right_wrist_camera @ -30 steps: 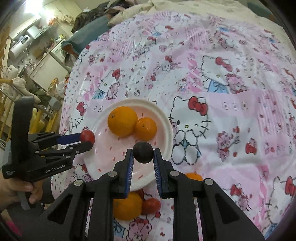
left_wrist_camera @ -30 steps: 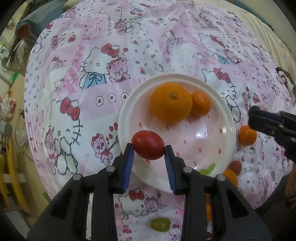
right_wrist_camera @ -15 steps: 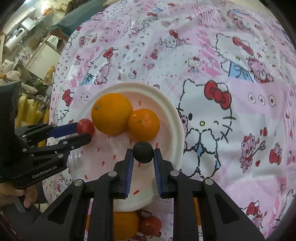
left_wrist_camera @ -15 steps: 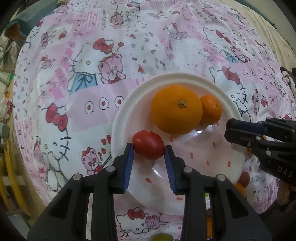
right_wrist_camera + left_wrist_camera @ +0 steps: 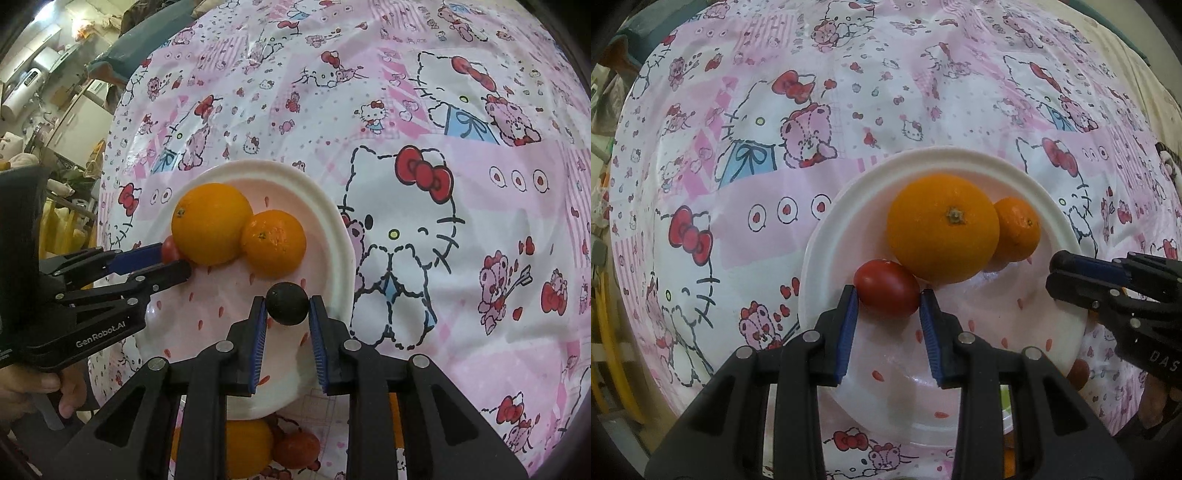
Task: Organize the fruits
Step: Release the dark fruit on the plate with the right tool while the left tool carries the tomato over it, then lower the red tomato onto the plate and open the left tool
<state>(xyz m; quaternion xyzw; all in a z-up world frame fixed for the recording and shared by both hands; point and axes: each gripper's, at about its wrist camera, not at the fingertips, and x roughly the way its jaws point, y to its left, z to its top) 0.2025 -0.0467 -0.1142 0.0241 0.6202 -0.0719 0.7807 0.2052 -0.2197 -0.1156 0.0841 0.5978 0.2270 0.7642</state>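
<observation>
The tomato [image 5: 887, 288] sat pinched in the left gripper [image 5: 888, 295] over the plate [image 5: 827, 236], pressed against the big orange [image 5: 942, 229], which touched a smaller orange [image 5: 1017, 234]. The right gripper [image 5: 287, 306] was clamped on a dark round fruit [image 5: 287, 303] above the plate's near side. Another orange [image 5: 245, 450] and tomato [image 5: 297, 448] lay off the plate on the cloth [image 5: 443, 110].

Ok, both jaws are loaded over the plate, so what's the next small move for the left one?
Probably lower slightly and open. The left gripper holds the red tomato over the white plate, right against the big orange. The right gripper with its dark fruit sits well clear.
</observation>
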